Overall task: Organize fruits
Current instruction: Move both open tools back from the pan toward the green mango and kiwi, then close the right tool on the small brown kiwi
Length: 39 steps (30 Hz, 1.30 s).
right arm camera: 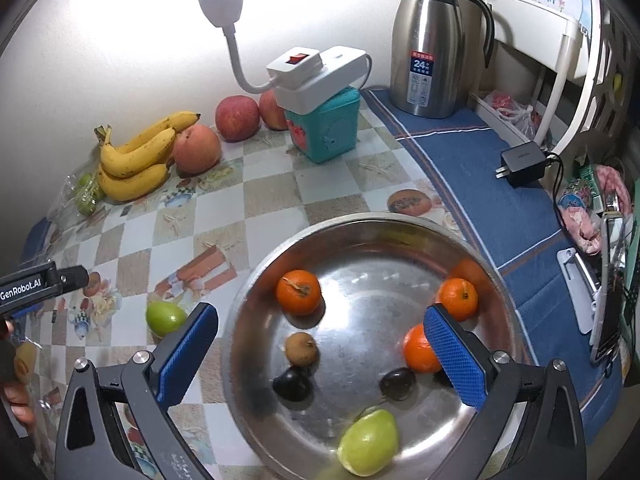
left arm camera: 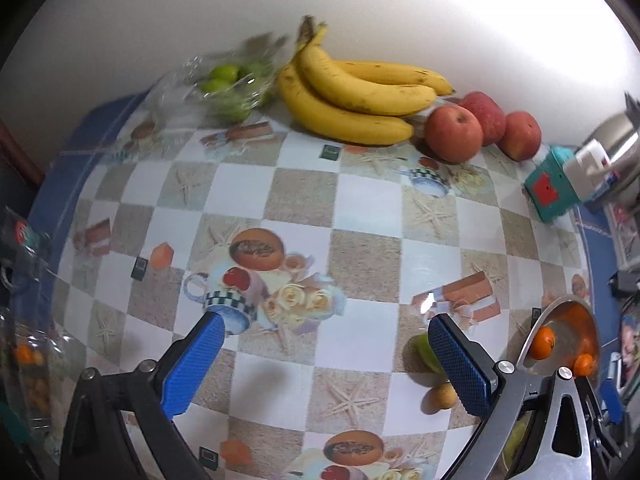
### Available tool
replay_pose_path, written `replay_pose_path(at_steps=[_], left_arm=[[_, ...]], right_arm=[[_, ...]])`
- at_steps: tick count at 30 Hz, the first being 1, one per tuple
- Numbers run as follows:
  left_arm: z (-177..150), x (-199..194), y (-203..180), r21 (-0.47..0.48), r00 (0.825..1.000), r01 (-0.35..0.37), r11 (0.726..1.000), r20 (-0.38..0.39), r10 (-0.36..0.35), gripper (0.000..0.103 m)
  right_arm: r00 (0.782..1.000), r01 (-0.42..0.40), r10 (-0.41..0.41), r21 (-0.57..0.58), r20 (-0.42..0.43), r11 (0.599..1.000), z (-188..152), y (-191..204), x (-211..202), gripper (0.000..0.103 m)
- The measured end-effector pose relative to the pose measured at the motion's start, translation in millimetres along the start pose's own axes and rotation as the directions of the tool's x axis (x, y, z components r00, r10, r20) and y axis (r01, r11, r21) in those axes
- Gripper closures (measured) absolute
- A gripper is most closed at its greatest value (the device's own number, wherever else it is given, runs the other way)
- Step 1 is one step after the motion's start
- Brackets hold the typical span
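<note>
Both grippers empty, fingers spread. Right gripper [right arm camera: 320,356] hovers over the steel bowl [right arm camera: 260,292] — inside: three oranges [right arm camera: 298,292], a brown longan [right arm camera: 301,349], two dark fruits [right arm camera: 293,384], a green fruit [right arm camera: 369,447]. Left gripper [left arm camera: 326,364] above the desk [left arm camera: 360,208]; another green fruit [left arm camera: 424,350] beside the bowl. Bananas [left arm camera: 352,96], apples [left arm camera: 454,133] by the wall.

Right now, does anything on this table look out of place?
Yes. One green fruit and a small tan fruit lie loose on the tablecloth beside the steel bowl, which already holds the other small fruits.
</note>
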<state>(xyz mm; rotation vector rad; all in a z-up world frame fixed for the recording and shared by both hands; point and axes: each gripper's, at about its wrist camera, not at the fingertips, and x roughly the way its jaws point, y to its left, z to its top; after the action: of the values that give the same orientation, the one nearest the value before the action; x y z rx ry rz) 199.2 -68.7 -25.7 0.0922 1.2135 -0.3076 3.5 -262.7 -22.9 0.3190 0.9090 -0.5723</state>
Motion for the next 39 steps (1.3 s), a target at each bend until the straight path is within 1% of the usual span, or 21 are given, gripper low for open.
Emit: replay_pose_path(at_steps=[5,10,14,17,18,20,24,25,27,31,33,36,39], left_arm=[[3,1,26,-0.006,1.0,0.002,1.0,0.006,-0.002,0.0],[4,10,43,-0.001,1.0,-0.006,1.0,-0.018,0.006,0.0],[1,20,44,0.055,0.998,-0.031,0.998,-0.046,0.034,0.0],[-2,27,40,0.105,0.996,-0.05,0.993,-0.065,0.057,0.0],[-3,30,39,0.118,0.995,-0.05,0.992,-0.074,0.059,0.0],[-5,34,37,0.14,0.993,-0.06,0.988,-0.089,0.073,0.0],[-8,42,33,0.18,0.987,-0.098,0.979,-0.106,0.119,0.0],[-8,43,33,0.183,0.986,-0.101,0.978,-0.11,0.123,0.0],[-9,45,34,0.187,0.984,-0.107,0.977,-0.118,0.13,0.0],[-9,47,34,0.195,0.982,-0.126,0.973,-0.118,0.151,0.0],[-9,47,34,0.197,0.981,-0.131,0.972,-0.116,0.155,0.0],[-8,47,33,0.203,0.981,-0.13,0.971,-0.114,0.155,0.0],[-8,46,31,0.207,0.982,-0.128,0.97,-0.114,0.154,0.0]], right_arm=[[1.0,-0.026,0.026,-0.021,0.003,0.999,0,18,0,0.001],[0.998,-0.054,0.054,-0.058,-0.011,0.997,-3,42,3,0.001],[0.997,-0.07,0.068,-0.099,-0.023,0.993,-5,63,6,0.001],[0.996,-0.086,0.081,-0.127,-0.041,0.988,-7,78,9,0.004],[0.995,-0.089,0.082,-0.137,-0.05,0.987,-8,83,11,0.007],[0.994,-0.092,0.082,-0.152,-0.069,0.984,-10,90,16,0.009],[0.991,-0.098,0.078,-0.189,-0.111,0.977,-18,105,27,0.009],[0.99,-0.098,0.075,-0.199,-0.12,0.975,-21,109,30,0.011],[0.988,-0.092,0.062,-0.215,-0.14,0.972,-25,114,36,0.021],[0.983,-0.094,0.054,-0.225,-0.176,0.97,-31,120,46,0.028],[0.981,-0.095,0.052,-0.231,-0.188,0.968,-33,121,49,0.035],[0.977,-0.094,0.045,-0.235,-0.209,0.967,-36,122,55,0.04],[0.971,-0.095,0.038,-0.233,-0.235,0.968,-40,122,63,0.041]])
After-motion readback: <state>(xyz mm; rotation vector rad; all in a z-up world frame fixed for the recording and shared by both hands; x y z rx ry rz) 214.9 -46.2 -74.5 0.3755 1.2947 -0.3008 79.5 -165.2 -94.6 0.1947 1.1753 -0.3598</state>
